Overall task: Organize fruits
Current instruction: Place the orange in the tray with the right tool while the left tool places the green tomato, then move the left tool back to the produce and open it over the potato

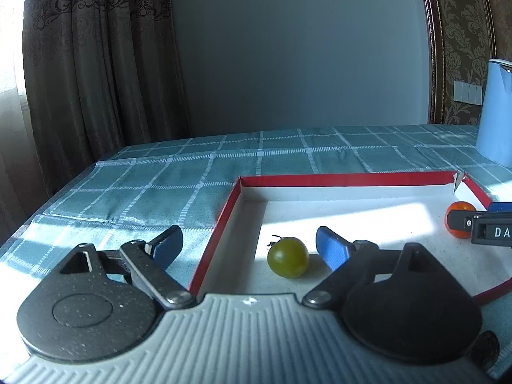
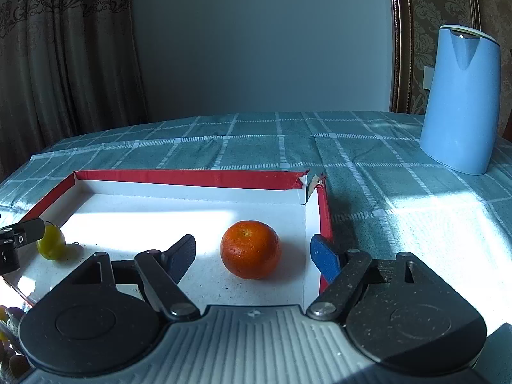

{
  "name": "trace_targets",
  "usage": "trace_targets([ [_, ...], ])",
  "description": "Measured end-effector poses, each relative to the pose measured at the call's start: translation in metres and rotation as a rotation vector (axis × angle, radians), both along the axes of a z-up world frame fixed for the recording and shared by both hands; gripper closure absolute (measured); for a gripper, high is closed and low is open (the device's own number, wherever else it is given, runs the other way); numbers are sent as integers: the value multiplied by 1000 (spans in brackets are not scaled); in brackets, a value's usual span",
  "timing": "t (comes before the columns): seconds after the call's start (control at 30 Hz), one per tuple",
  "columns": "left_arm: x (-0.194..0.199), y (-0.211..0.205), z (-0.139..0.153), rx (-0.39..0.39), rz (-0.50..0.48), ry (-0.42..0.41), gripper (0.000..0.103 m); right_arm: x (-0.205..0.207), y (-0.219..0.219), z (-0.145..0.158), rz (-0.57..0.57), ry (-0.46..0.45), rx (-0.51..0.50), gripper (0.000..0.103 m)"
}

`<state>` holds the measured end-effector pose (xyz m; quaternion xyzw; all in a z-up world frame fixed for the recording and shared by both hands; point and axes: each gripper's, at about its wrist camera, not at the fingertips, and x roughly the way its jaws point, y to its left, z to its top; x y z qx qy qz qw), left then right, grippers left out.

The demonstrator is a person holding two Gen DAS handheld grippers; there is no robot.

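Note:
A shallow red-rimmed box (image 1: 345,179) with a white floor lies on the checked tablecloth; it also shows in the right wrist view (image 2: 192,177). A small green fruit (image 1: 288,257) with a stem lies on the box floor, between my left gripper's (image 1: 249,244) open fingers, nearer the right one. It shows at the left of the right wrist view (image 2: 51,243). An orange mandarin (image 2: 250,249) lies on the box floor between my right gripper's (image 2: 254,252) open fingers, untouched. The mandarin (image 1: 459,212) shows partly hidden behind the right gripper's tip in the left wrist view.
A tall blue kettle (image 2: 460,99) stands on the table at the back right, also at the right edge of the left wrist view (image 1: 496,112). Brown curtains (image 1: 96,57) hang behind the table's left edge. Some small fruits (image 2: 9,315) show at the lower left.

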<state>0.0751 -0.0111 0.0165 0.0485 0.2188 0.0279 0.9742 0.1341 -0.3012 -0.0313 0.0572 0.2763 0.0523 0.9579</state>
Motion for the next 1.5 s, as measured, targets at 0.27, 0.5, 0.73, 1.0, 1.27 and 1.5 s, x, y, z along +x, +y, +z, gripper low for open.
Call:
trace_targets([
  [0.27, -42, 27, -4, -25, 36, 0, 6, -25, -5, 5, -4, -43, 18, 24],
  [0.5, -77, 37, -14, -10, -16, 28, 3, -50, -1, 8, 6, -87, 12, 24],
  [0.73, -88, 39, -16, -51, -131, 59, 2, -83, 0, 8, 52, -89, 84, 24],
  [1.0, -108, 22, -23, 68, -203, 42, 7, -101, 11, 9, 61, -167, -5, 24],
  [1.27, -93, 20, -31, 72, -209, 149, 55, -101, 13, 7, 71, -149, -12, 24],
  [1.5, -94, 20, -32, 72, -214, 142, 58, -102, 13, 6, 77, -145, -11, 24],
])
